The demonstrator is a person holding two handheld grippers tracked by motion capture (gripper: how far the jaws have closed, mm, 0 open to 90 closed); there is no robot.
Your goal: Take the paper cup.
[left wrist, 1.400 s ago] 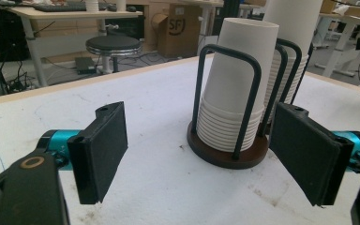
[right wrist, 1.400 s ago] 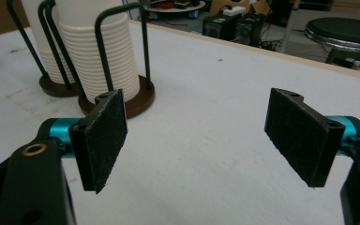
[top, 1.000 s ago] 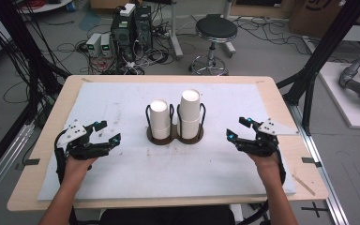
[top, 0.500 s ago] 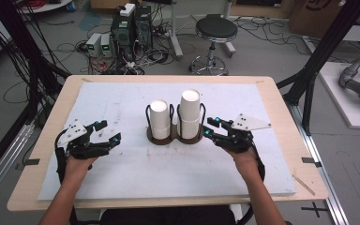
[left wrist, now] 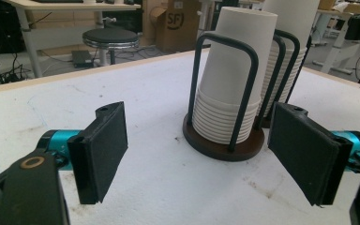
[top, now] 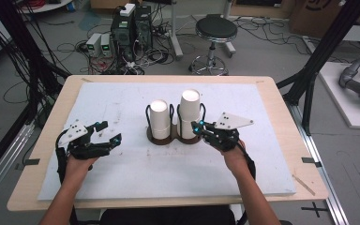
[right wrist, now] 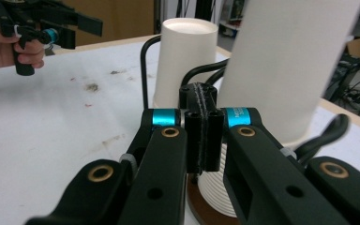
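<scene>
White mat: right gripper (top: 198,127), jaws pressed together, touching taller cup stack (top: 189,114); left gripper (top: 108,133) spread, well apart.

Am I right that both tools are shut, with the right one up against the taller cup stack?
Not quite: the left tool is open, its jaws spread wide in the left gripper view. The right tool is shut, empty, and up against the taller cup stack, as you said.
</scene>
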